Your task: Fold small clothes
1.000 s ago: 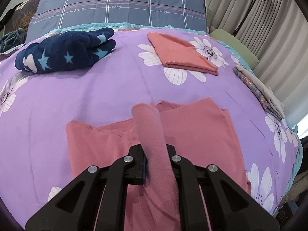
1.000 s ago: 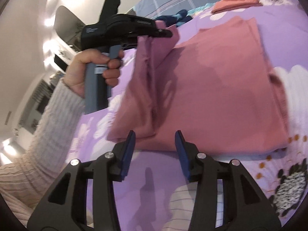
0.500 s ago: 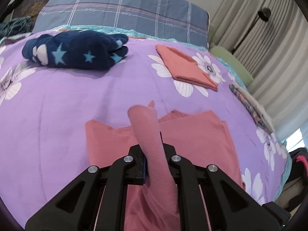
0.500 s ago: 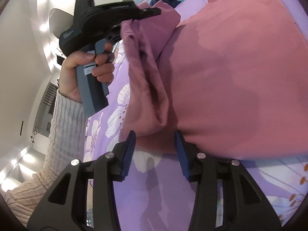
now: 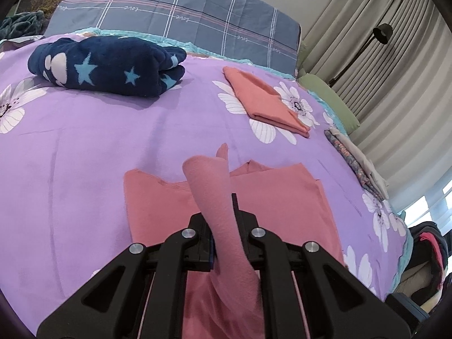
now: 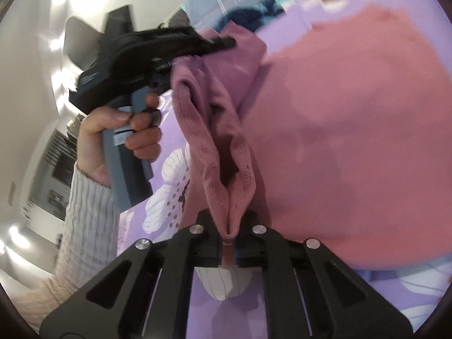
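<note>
A pink garment (image 5: 282, 197) lies partly spread on the purple flowered bedspread (image 5: 84, 147). My left gripper (image 5: 224, 226) is shut on one lifted edge of it, and the cloth rolls up over the jaws. In the right wrist view the left gripper (image 6: 223, 43) holds that edge up at the upper left. My right gripper (image 6: 230, 228) is shut on the hemmed lower corner of the same garment (image 6: 353, 141). The lifted edge hangs between the two grippers.
A folded navy star blanket (image 5: 107, 67) and a folded coral garment (image 5: 265, 101) lie farther back on the bed. A grey plaid pillow (image 5: 183, 19) is behind them. Folded patterned cloths (image 5: 356, 163) sit at the right edge, near curtains and a floor lamp (image 5: 381, 31).
My right gripper moved forward and closed on the garment's lower corner; it was open before. My left gripper kept its hold and lifted a little, away from the bed.
</note>
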Action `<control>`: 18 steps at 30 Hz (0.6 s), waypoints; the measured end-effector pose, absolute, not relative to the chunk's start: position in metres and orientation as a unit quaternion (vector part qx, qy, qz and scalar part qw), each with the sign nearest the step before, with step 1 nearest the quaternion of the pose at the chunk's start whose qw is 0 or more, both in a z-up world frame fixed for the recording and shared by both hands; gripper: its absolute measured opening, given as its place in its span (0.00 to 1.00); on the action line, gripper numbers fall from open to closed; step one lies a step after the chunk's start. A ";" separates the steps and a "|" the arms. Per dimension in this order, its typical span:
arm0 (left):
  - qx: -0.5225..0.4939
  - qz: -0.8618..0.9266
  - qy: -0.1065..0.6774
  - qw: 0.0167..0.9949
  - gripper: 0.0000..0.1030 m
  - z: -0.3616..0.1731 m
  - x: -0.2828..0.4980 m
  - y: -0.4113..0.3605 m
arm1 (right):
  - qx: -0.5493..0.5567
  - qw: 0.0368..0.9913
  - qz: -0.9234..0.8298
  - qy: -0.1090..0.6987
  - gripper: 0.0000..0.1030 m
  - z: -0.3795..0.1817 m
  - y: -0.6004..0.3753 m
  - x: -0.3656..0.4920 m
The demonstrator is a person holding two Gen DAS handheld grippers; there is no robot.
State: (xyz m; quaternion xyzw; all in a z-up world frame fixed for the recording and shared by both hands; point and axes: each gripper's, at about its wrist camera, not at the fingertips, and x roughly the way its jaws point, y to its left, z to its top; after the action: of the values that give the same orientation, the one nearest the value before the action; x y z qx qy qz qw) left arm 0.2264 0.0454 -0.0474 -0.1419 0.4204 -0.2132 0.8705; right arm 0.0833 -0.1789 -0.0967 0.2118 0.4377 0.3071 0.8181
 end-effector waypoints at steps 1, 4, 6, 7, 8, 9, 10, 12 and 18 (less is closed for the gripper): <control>-0.143 -0.214 0.419 0.870 0.08 -0.045 0.227 0.044 | 0.206 0.823 0.312 0.427 0.05 -0.090 -0.180 0.079; -0.143 -0.220 0.413 0.872 0.07 -0.036 0.227 0.036 | 0.185 0.844 0.310 0.396 0.05 -0.074 -0.184 0.073; -0.137 -0.226 0.406 0.875 0.07 -0.027 0.228 0.024 | 0.179 0.854 0.303 0.383 0.05 -0.068 -0.192 0.071; -0.133 -0.229 0.404 0.876 0.07 -0.022 0.229 0.018 | 0.181 0.859 0.299 0.376 0.05 -0.065 -0.200 0.068; -0.127 -0.234 0.402 0.876 0.07 -0.017 0.230 0.009 | 0.183 0.862 0.294 0.370 0.05 -0.062 -0.207 0.067; -0.120 -0.238 0.400 0.877 0.07 -0.013 0.231 -0.001 | 0.186 0.866 0.288 0.363 0.05 -0.059 -0.216 0.064; -0.116 -0.242 0.400 0.877 0.07 -0.011 0.232 -0.008 | 0.189 0.869 0.284 0.359 0.05 -0.058 -0.220 0.063; -0.100 -0.254 0.400 0.875 0.07 -0.007 0.235 -0.032 | 0.194 0.874 0.272 0.352 0.05 -0.057 -0.237 0.059; -0.054 -0.279 0.415 0.864 0.07 -0.015 0.240 -0.100 | 0.216 0.881 0.232 0.351 0.05 -0.062 -0.280 0.048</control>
State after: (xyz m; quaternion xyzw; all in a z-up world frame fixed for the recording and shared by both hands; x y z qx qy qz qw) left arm 0.2397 -0.0997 -0.0147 -0.0537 0.4155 -0.2789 0.8641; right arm 0.0475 -0.2803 -0.0619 0.2157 0.3511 0.2325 0.8810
